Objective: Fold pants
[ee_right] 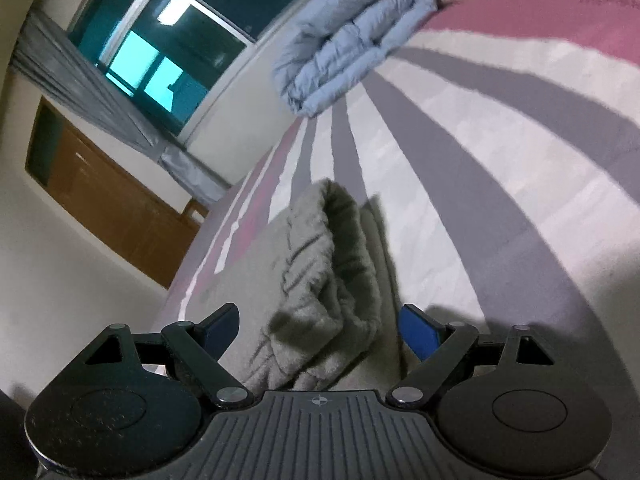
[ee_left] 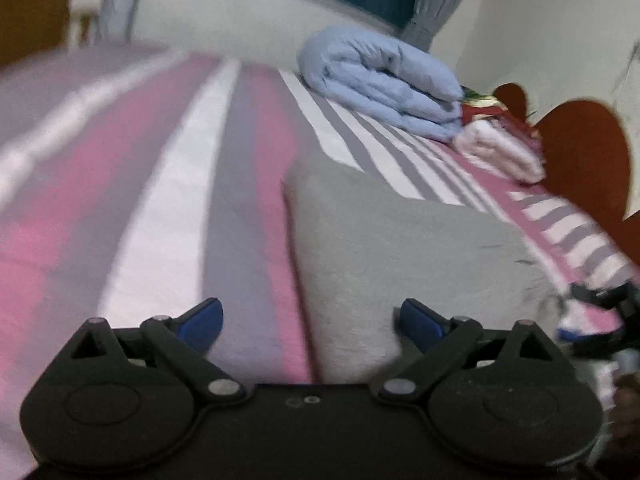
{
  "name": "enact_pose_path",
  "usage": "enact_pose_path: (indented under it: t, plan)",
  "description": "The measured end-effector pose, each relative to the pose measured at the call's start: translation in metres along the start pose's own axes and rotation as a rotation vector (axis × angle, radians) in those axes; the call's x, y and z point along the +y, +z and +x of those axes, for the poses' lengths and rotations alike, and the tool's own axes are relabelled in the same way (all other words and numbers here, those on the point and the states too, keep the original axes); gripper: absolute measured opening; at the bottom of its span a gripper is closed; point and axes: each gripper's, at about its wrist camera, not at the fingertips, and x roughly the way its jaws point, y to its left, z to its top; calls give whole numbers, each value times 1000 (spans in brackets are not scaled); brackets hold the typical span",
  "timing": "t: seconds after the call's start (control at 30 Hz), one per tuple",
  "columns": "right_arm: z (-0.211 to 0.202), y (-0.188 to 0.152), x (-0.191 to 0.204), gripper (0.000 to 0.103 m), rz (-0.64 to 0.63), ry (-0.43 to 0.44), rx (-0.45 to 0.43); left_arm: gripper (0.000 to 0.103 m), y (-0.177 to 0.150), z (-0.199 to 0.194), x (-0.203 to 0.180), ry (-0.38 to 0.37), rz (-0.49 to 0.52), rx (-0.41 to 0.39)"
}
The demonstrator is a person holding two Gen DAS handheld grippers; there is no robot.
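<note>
Apparently between folds: both tongs were free of the cloth, so I judged this a release-and-regrasp step rather than a carry.

Left gripper [ee_left: 310,320]: jaws stood wide apart, nothing between the blue pads. It hovered over the near left edge of the grey pants [ee_left: 400,232], which lay flat on the striped bedsheet [ee_left: 168,208] in what looked like an already doubled panel with one clean straight edge.

Right gripper [ee_right: 320,328]: jaws likewise spread, pads not pressing on anything. A raised, ribbed bunch of the pants, probably the waistband or a cuff, stood up loosely between and ahead of the fingers, not gripped. In the left wrist view the right gripper showed only at the far right edge, by the cloth's corner.

Next move, my judgement: each gripper needs a fresh pinch on an edge or corner of the panel, and the bunched part wants flattening or tucking before the next fold goes over, else it will make a lump.

Beside the work, well apart: a folded blue quilt [ee_left: 380,80] and a pale pink folded cloth [ee_left: 496,148] at the bed's far end.

Writing: a faint line of print on the pink stripe in the right wrist view, too blurred to read. No brands legible.
</note>
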Motion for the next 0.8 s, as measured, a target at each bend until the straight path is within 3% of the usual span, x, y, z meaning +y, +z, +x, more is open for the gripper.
enact_pose_path:
  t: [0.1,0.3,0.37,0.43,0.53,0.6,0.63,0.67,0.8]
  plan:
    - [4,4,-15,86,96,41,16,87,4,15,18,-89,-71,59]
    - [28,18,-23,86,134,105,143,83,20,47,51,-254,-184,148]
    - [36,23,-27,86,159,129,177,73,27,59,59,-302,-208,177]
    - [44,27,-33,86,205,179,199,52,32,72,70,-356,-264,204]
    - [52,34,-28,86,130,157,255,44,31,88,70,-420,-277,244]
    - [58,35,-19,86,54,118,278,39,30,94,64,-439,-273,245]
    - [60,36,-15,82,30,109,279,35,28,96,63,-443,-282,236]
    - [62,37,-14,69,33,104,281,34,26,97,62,-446,-295,217]
    - [56,46,-13,60,67,210,253,29,23,90,68,-513,-360,133]
